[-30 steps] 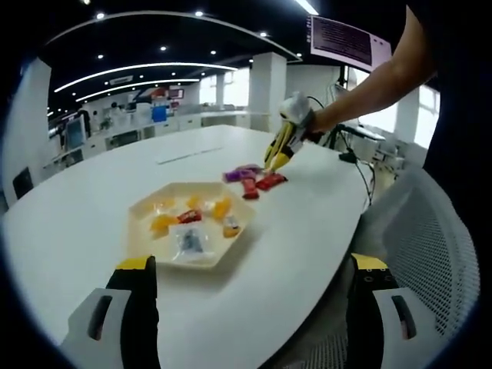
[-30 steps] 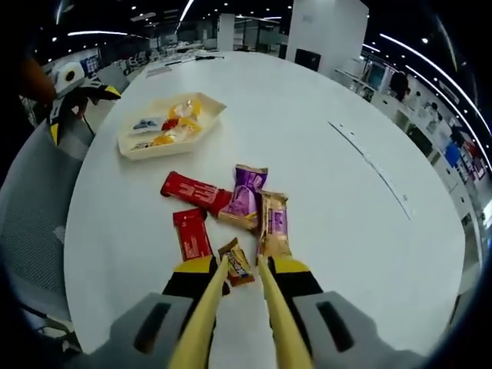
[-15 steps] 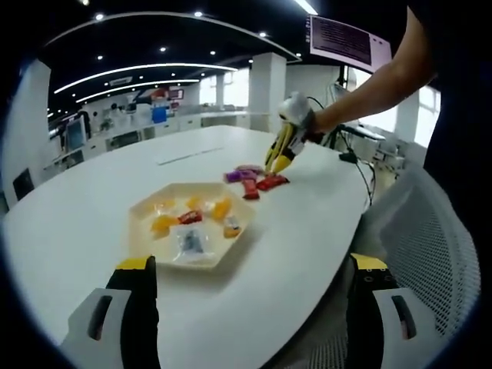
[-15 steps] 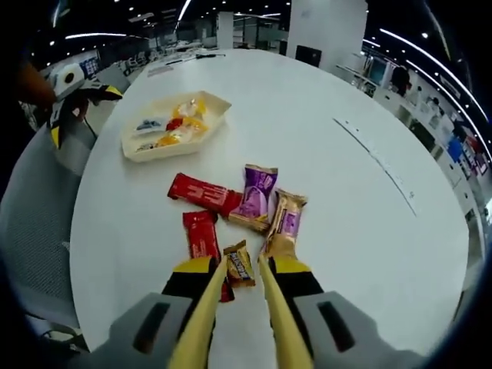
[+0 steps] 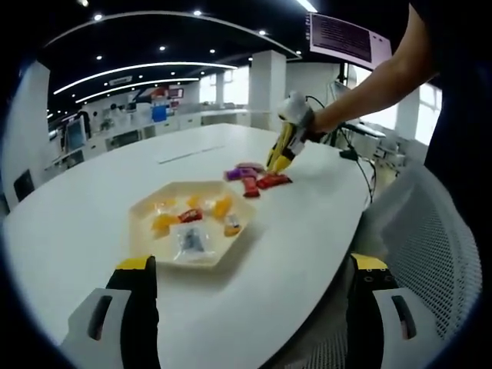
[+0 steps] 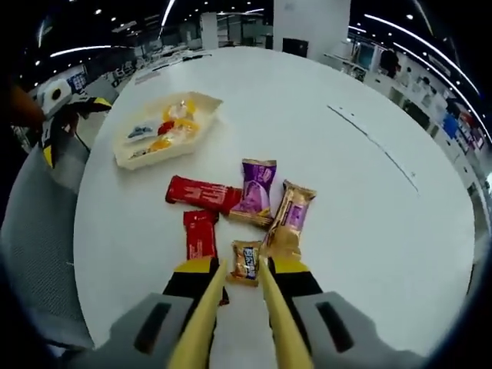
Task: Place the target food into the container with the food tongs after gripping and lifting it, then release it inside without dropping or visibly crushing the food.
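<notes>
A large open-plan office with ceiling light strips surrounds the round white table (image 6: 361,200). The cream tray (image 5: 150,231) holds sweets. The right gripper (image 6: 244,270) has drawn back; its yellow tongs (image 6: 270,323) stand slightly parted before the small gold candy (image 6: 246,260). The left gripper (image 5: 250,286) gapes wide, empty.

White table (image 6: 369,200), cream tray (image 6: 201,123), yellow tongs (image 6: 238,307), two red wrappers (image 6: 198,194), one purple wrapper (image 6: 257,183), rest gold-brown.
</notes>
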### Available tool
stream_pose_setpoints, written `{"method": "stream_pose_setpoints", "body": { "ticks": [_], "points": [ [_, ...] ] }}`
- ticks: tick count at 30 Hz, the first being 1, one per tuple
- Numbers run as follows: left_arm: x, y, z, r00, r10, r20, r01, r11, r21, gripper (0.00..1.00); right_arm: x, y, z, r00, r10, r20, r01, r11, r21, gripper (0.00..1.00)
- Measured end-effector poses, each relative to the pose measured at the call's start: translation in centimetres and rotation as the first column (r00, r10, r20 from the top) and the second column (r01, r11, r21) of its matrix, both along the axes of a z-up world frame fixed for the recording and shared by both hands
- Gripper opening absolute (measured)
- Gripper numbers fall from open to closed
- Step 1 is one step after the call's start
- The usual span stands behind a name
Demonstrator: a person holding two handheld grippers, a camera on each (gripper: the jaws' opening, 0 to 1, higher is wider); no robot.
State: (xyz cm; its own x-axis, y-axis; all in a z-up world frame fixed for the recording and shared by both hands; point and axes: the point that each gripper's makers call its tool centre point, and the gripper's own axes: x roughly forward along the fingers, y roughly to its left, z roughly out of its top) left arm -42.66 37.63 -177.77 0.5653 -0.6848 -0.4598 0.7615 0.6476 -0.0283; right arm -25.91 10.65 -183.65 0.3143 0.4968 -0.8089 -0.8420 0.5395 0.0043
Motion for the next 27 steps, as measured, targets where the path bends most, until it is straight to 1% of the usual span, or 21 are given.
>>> {"method": "stream_pose_setpoints", "body": {
  "ticks": [1, 3, 4, 6, 7, 9, 11, 15, 21, 24, 27],
  "points": [
    [0.0, 0.0, -0.1, 1.0, 0.0, -0.001, 0.0, 1.0, 0.004, 0.99, -0.2, 0.2, 0.2, 1.0, 0.0, -0.012, 0.0, 1.0, 0.014, 0.22],
    [0.1, 0.1, 0.0, 1.0, 0.004, 0.004, -0.004, 1.0, -0.001, 0.99, -0.4, 0.3, 0.1, 1.0, 0.021, 0.009, -0.021, 1.0, -0.024, 0.2],
    [0.1, 0.1, 0.1, 1.0, 0.006, 0.004, -0.006, 1.0, -0.003, 0.99, -0.5, 0.5, 0.2, 1.0, 0.025, 0.009, -0.025, 0.999, -0.03, 0.2],
    [0.1, 0.1, 0.1, 1.0, 0.007, 0.002, -0.006, 1.0, -0.006, 0.99, -0.5, 0.5, 0.1, 1.0, 0.018, 0.011, -0.018, 0.999, -0.042, 0.2],
    [0.1, 0.0, 0.3, 1.0, 0.004, 0.01, -0.004, 1.0, -0.011, 0.99, -0.6, 0.4, 0.1, 1.0, -0.001, 0.002, 0.001, 0.999, -0.043, 0.2],
    [0.1, 0.0, 0.4, 1.0, 0.005, 0.014, -0.005, 1.0, -0.012, 0.99, -0.6, 0.1, 0.0, 1.0, -0.013, -0.003, 0.013, 0.999, -0.047, 0.2],
    [0.1, 0.0, 0.3, 1.0, 0.006, 0.011, -0.006, 1.0, -0.011, 0.99, -0.7, -0.1, 0.3, 1.0, -0.029, -0.006, 0.029, 0.999, -0.04, 0.2],
    [0.1, 0.0, 0.3, 1.0, 0.0, 0.015, 0.0, 1.0, -0.009, 0.99, -0.7, 0.0, 1.4, 0.998, -0.053, -0.014, 0.053, 0.998, -0.015, 0.21],
    [0.0, -0.2, 0.5, 1.0, -0.007, 0.021, 0.008, 1.0, -0.019, 0.99, 0.0, -0.4, 3.2, 0.997, -0.083, -0.006, 0.083, 0.997, -0.008, 0.21],
    [0.1, -0.3, 0.8, 1.0, -0.009, 0.029, 0.01, 0.999, -0.036, 0.99, 0.3, -0.5, 4.5, 0.996, -0.087, 0.008, 0.088, 0.996, -0.007, 0.21],
    [0.0, -0.3, 0.8, 0.999, -0.012, 0.036, 0.014, 0.999, -0.031, 0.99, 0.8, -0.6, 5.5, 0.995, -0.094, 0.02, 0.094, 0.996, -0.007, 0.21]
  ]
}}
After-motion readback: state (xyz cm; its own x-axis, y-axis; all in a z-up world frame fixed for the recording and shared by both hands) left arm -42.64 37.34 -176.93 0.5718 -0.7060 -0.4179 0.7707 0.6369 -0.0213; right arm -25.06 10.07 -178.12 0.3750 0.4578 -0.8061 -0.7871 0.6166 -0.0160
